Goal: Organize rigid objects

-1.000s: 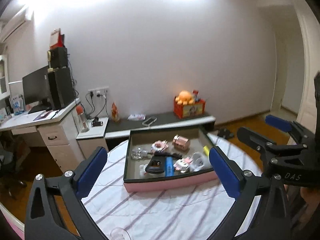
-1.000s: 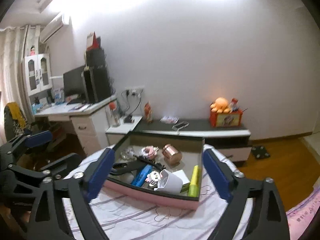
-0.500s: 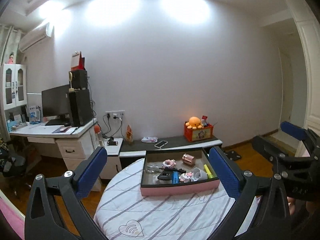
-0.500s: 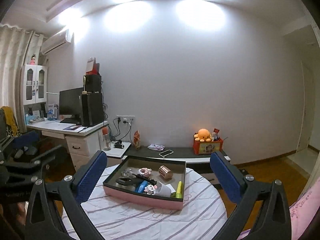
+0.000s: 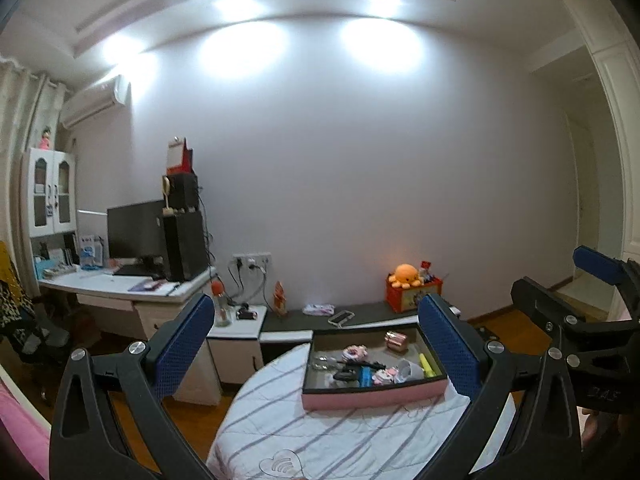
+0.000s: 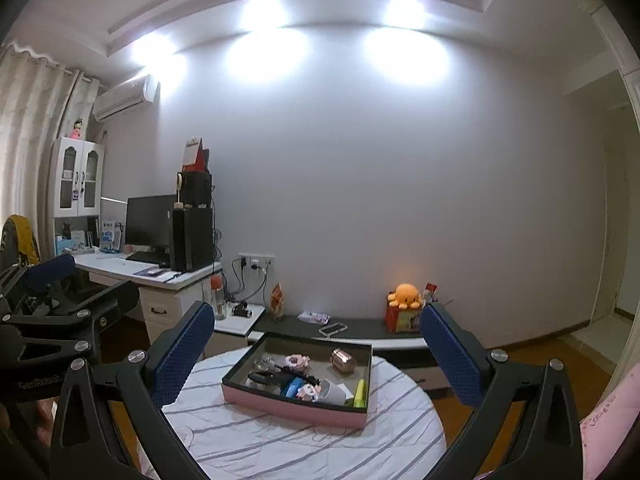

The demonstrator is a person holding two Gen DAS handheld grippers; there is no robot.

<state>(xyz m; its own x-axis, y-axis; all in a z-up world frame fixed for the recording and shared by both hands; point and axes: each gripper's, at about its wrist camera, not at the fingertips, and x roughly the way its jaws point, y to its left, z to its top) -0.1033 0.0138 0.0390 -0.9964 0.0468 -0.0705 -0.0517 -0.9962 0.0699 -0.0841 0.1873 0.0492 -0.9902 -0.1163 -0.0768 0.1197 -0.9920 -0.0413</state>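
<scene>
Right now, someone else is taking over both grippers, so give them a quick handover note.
Left gripper: open, holding nothing, held high and back from the table.
Right gripper: open, holding nothing, also held back.
The pink tray sits on the striped round table with the small items inside: copper cup, yellow marker, white cup, blue item.
No loose items show on the table; sorting looks done or not started.

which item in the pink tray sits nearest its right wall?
The yellow marker, lying along the right wall of the tray. The white cup lies just left of it; the copper can sits farther back.
</scene>
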